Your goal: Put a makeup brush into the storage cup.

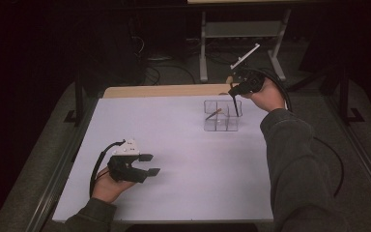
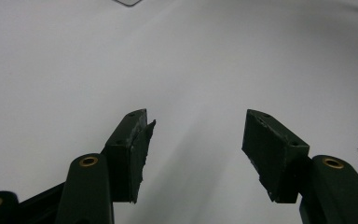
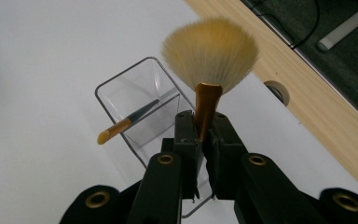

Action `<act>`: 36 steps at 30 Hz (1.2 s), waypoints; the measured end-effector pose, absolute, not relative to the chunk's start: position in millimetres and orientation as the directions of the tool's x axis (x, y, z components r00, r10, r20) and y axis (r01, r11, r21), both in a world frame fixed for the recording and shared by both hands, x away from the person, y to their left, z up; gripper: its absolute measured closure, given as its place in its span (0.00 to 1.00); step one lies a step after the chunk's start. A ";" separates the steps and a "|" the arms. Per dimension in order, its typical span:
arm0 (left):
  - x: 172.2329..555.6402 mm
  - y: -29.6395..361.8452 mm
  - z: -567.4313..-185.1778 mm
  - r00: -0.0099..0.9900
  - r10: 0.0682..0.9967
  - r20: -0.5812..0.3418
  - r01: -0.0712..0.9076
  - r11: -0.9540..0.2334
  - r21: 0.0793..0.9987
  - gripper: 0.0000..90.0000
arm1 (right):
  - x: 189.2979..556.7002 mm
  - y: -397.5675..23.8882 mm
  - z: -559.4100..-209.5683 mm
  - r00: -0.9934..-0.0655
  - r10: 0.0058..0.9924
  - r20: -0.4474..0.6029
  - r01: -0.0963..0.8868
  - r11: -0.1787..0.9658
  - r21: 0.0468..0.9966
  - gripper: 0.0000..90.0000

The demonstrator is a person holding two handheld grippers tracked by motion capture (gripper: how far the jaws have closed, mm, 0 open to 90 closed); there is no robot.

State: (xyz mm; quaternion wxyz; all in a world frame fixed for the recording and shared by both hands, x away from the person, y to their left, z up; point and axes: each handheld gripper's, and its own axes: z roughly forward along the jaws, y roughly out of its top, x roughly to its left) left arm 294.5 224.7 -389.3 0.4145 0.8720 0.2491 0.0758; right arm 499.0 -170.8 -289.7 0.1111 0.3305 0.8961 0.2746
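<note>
Right gripper (image 3: 204, 135): closed on fan brush (image 3: 209, 51), handle in organizer (image 1: 222, 116) at 1 o'clock.
Left gripper (image 2: 196, 140): open, empty.
Risk: a tilted handle may catch the rim and tip the organizer.

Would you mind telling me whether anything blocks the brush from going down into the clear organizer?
Nothing visible blocks it. The right gripper is shut on the brush, whose handle points down over the organizer. A smaller brush leans in a neighbouring compartment, and whether it crowds the path I cannot tell.

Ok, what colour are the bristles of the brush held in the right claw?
Pale cream-blond bristles, above a copper-gold ferrule; clearest in the right gripper view.
</note>
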 end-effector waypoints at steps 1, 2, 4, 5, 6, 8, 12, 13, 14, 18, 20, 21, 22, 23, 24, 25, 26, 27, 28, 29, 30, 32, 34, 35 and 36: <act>294.4 224.8 -389.1 0.864 0.498 -0.075 0.372 -0.530 0.762 0.44 | 499.0 -170.8 -290.3 -0.756 0.654 -0.020 0.530 0.630 0.567 0.92; 294.2 224.9 -388.9 0.862 0.501 -0.076 0.373 -0.527 0.764 0.44 | 499.2 -171.1 -291.1 -0.755 0.656 -0.021 0.530 0.628 0.571 0.92; 294.0 225.2 -388.5 0.861 0.503 -0.075 0.373 -0.525 0.765 0.44 | 499.8 -171.7 -293.5 -0.752 0.659 -0.019 0.535 0.626 0.568 0.92; 293.8 225.2 -388.5 0.860 0.505 -0.077 0.375 -0.523 0.765 0.44 | 500.6 -172.4 -295.1 -0.755 0.655 -0.025 0.527 0.630 0.570 0.92; 294.0 225.4 -388.4 0.861 0.504 -0.074 0.373 -0.525 0.765 0.44 | 500.0 -172.5 -295.8 -0.752 0.659 -0.018 0.535 0.626 0.568 0.92; 294.2 225.4 -388.5 0.862 0.502 -0.072 0.370 -0.527 0.765 0.44 | 500.2 -173.1 -298.9 -0.747 0.664 -0.021 0.541 0.626 0.561 0.92; 294.1 225.0 -388.0 0.862 0.500 -0.080 0.375 -0.525 0.764 0.44 | 500.3 -175.6 -302.6 -0.744 0.668 -0.012 0.547 0.620 0.562 0.92; 294.1 224.8 -387.8 0.863 0.498 -0.080 0.374 -0.524 0.765 0.44 | 500.6 -176.3 -303.3 -0.741 0.671 -0.011 0.550 0.617 0.563 0.92; 293.8 224.4 -387.6 0.863 0.499 -0.082 0.375 -0.522 0.766 0.44 | 500.9 -176.8 -303.7 -0.741 0.671 -0.005 0.551 0.613 0.566 0.92; 293.0 223.7 -388.0 0.859 0.504 -0.091 0.378 -0.504 0.777 0.44 | 501.1 -175.9 -306.2 -0.743 0.669 -0.005 0.549 0.614 0.568 0.92; 292.9 224.2 -387.8 0.858 0.505 -0.091 0.380 -0.505 0.775 0.44 | 501.2 -175.7 -308.5 -0.742 0.671 -0.001 0.555 0.614 0.561 0.92; 292.9 224.4 -387.6 0.860 0.503 -0.089 0.377 -0.507 0.775 0.44 | 501.0 -176.0 -309.8 -0.739 0.674 -0.002 0.558 0.614 0.558 0.92; 292.9 224.6 -387.4 0.861 0.500 -0.086 0.374 -0.509 0.775 0.44 | 500.8 -176.3 -310.9 -0.738 0.675 0.002 0.560 0.611 0.559 0.92; 292.8 224.6 -387.2 0.861 0.501 -0.086 0.374 -0.510 0.774 0.44 | 500.7 -176.6 -312.2 -0.737 0.675 0.006 0.564 0.610 0.556 0.92; 292.8 224.7 -387.3 0.862 0.500 -0.086 0.374 -0.512 0.773 0.44 | 500.5 -176.9 -313.5 -0.737 0.676 0.006 0.563 0.610 0.558 0.92; 292.8 224.7 -387.3 0.862 0.500 -0.085 0.374 -0.513 0.772 0.44 | 500.2 -177.3 -314.5 -0.736 0.676 0.009 0.567 0.610 0.554 0.92; 293.0 224.6 -387.5 0.862 0.500 -0.084 0.374 -0.513 0.773 0.44 | 499.9 -177.7 -315.7 -0.735 0.678 0.011 0.568 0.608 0.555 0.92; 293.1 224.6 -387.5 0.862 0.499 -0.084 0.373 -0.515 0.772 0.44 | 499.8 -178.0 -316.8 -0.734 0.679 0.012 0.570 0.606 0.555 0.92; 293.1 224.6 -387.5 0.862 0.499 -0.084 0.373 -0.515 0.772 0.44 | 499.9 -178.2 -317.9 -0.735 0.678 0.012 0.569 0.607 0.555 0.92; 293.2 224.6 -387.6 0.862 0.499 -0.083 0.373 -0.516 0.771 0.44 | 499.8 -178.4 -318.7 -0.735 0.678 0.013 0.570 0.606 0.556 0.92; 293.2 224.6 -387.7 0.862 0.500 -0.086 0.375 -0.515 0.771 0.44 | 499.8 -178.4 -319.4 -0.734 0.679 0.017 0.571 0.604 0.555 0.92; 293.3 224.7 -387.8 0.862 0.500 -0.085 0.375 -0.515 0.771 0.44 | 499.6 -178.3 -321.1 -0.735 0.678 0.013 0.568 0.605 0.559 0.92; 293.4 224.9 -387.9 0.862 0.500 -0.084 0.375 -0.517 0.770 0.44 | 499.6 -178.3 -322.8 -0.734 0.679 0.019 0.573 0.604 0.554 0.91; 293.4 225.0 -387.8 0.862 0.500 -0.083 0.375 -0.519 0.768 0.44 | 499.6 -178.4 -323.7 -0.735 0.678 0.018 0.571 0.604 0.555 0.91; 293.5 225.0 -388.1 0.862 0.500 -0.083 0.375 -0.517 0.769 0.44 | 499.5 -178.4 -324.8 -0.733 0.680 0.019 0.573 0.602 0.556 0.91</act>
